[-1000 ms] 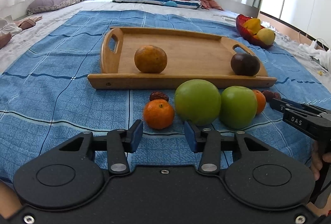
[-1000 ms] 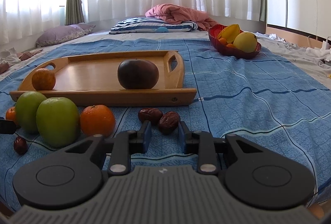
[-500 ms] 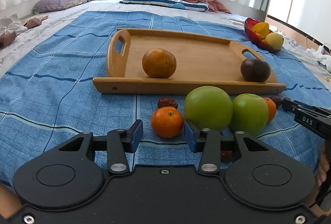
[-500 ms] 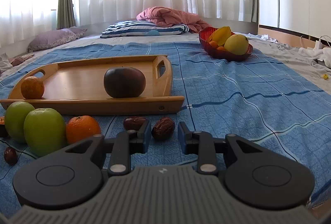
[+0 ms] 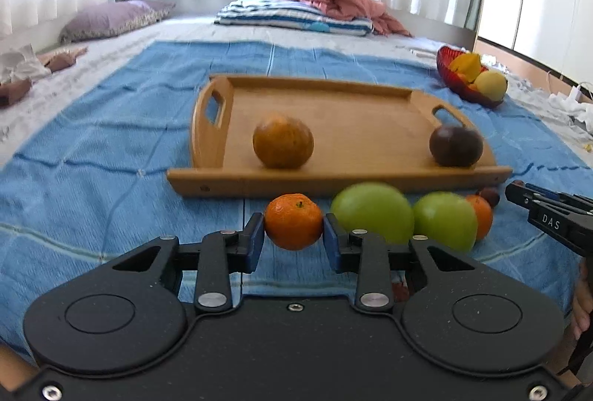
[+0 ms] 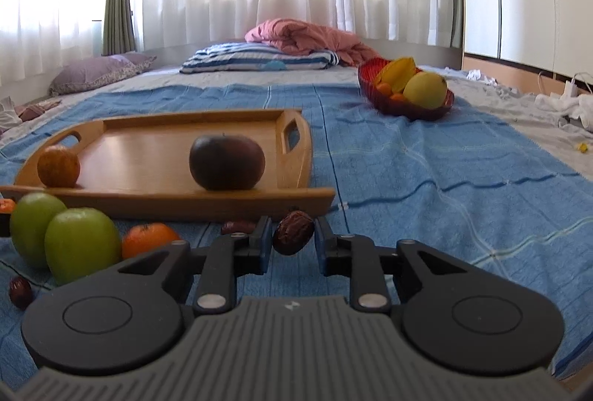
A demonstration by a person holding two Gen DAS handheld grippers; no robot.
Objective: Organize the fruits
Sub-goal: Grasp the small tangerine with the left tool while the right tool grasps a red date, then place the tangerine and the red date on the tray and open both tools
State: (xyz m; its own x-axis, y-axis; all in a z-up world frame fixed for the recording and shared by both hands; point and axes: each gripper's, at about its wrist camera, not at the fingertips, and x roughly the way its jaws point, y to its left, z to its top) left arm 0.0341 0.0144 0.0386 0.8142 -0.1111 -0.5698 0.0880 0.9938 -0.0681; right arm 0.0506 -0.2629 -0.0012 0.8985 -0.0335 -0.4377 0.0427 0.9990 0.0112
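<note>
A wooden tray (image 5: 355, 178) lies on the blue blanket, holding a dull orange fruit (image 5: 283, 141) and a dark purple fruit (image 5: 456, 146). In front of it lie two green apples (image 5: 372, 212) (image 5: 444, 220) and another mandarin (image 5: 481, 215). My left gripper (image 5: 293, 238) has its blue pads touching both sides of a small mandarin (image 5: 293, 226). My right gripper (image 6: 291, 241) stands open around a brown date (image 6: 293, 232), with a gap on its right side. A second date (image 6: 239, 226) lies just left of it. The tray (image 6: 304, 195) shows behind.
A red bowl (image 6: 407, 106) of yellow and orange fruit stands at the far right of the blanket. A third date (image 6: 20, 291) lies by the apples (image 6: 79, 241). Pillows and a folded pink quilt (image 5: 333, 2) lie at the far end. The right gripper's tip (image 5: 545, 212) shows at right.
Both grippers moved forward. The left one now has the small mandarin between its pads; the right one now has the date between its fingers.
</note>
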